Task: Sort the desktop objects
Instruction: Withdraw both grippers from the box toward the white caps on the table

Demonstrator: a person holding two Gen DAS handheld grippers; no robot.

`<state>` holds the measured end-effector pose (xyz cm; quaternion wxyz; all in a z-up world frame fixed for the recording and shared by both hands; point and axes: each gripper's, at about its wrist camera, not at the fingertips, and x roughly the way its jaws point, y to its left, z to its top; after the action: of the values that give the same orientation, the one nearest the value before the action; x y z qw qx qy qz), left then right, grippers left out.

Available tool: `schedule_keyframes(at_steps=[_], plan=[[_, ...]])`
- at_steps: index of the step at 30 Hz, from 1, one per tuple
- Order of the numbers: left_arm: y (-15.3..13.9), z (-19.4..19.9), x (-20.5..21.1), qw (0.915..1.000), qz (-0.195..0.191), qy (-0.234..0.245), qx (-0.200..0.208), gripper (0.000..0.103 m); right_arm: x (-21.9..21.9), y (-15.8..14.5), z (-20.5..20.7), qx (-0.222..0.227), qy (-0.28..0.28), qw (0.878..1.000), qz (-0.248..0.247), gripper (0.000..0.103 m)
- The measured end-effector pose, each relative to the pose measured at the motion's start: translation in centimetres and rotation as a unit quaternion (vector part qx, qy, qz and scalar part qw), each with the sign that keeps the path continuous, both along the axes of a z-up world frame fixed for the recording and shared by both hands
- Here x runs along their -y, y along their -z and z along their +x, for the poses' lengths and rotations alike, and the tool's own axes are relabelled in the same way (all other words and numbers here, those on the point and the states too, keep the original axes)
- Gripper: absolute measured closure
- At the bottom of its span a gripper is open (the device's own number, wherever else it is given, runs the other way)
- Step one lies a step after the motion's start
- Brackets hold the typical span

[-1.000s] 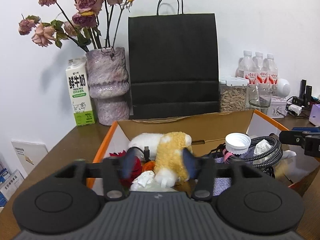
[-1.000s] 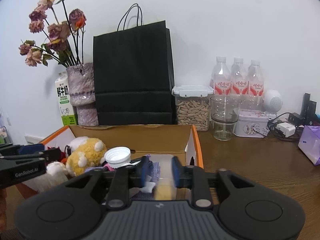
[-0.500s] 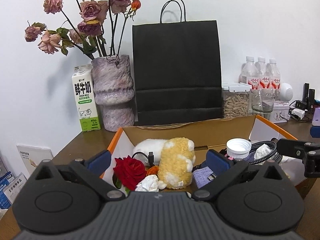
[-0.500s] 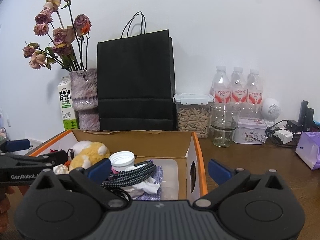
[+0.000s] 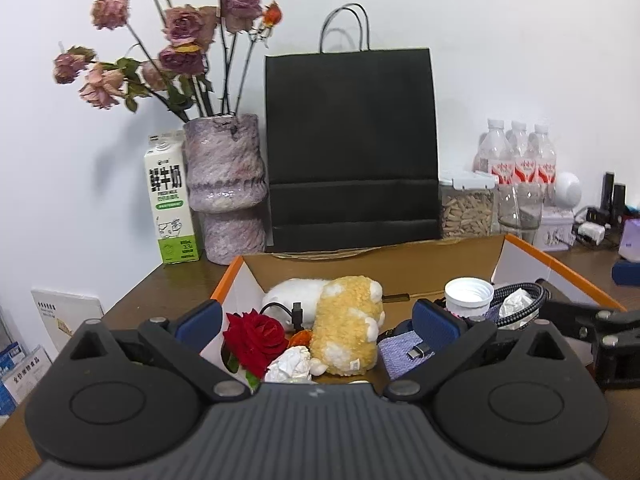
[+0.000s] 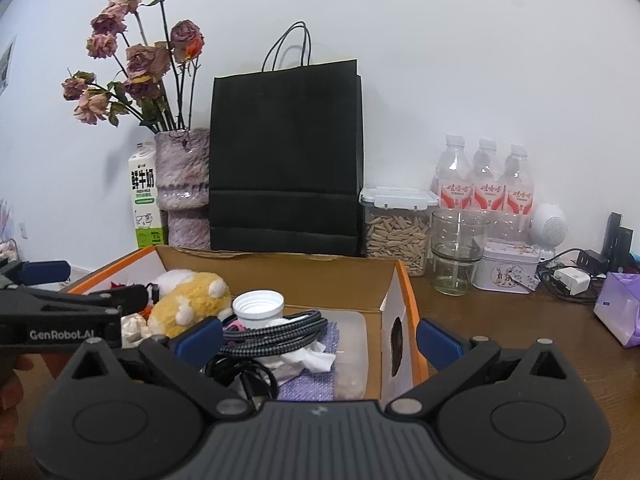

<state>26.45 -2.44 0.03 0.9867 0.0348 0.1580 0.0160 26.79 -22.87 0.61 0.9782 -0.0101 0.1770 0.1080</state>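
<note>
Now we hold the left claw (image 5: 316, 322) and the right claw (image 6: 318, 338) with jaws just spread wide, nothing between their pads. Beyond them, the cardboard box (image 5: 400, 268) on the counter (image 6: 500, 320) holds a plush toy (image 5: 346, 332), red rose (image 5: 254, 334), white cap (image 6: 258, 308) and braided cable (image 6: 276, 334).

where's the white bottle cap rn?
The white bottle cap sits open side up inside the cardboard box, mid-frame in the right wrist view, right of the yellow plush toy and just behind the braided cable.
</note>
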Motion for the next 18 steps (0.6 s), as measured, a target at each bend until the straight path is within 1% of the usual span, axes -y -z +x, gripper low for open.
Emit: schedule_keyframes(at_steps=[4,8,13,18], plan=[[0.3,-1.0,-0.1,0.9999,-0.007,-0.003,0.009,0.000,0.0,0.3,-1.2,-0.001,-0.004,1.000,-0.006,0.000],[0.5,-2.3,-0.1,0.9999,-0.002,0.002,0.011,0.000,0.3,0.4,-2.8,0.003,-0.009,1.000,-0.009,0.000],[1.0,-3.9,-0.3,0.9998,0.013,0.015,-0.007,0.000,0.2,0.8,-4.6,-0.011,-0.021,1.000,-0.016,0.000],[1.3,-5.7,-0.8,0.9993,0.009,0.028,-0.023,0.000,0.0,1.7,-6.1,-0.036,-0.030,0.998,-0.029,0.000]])
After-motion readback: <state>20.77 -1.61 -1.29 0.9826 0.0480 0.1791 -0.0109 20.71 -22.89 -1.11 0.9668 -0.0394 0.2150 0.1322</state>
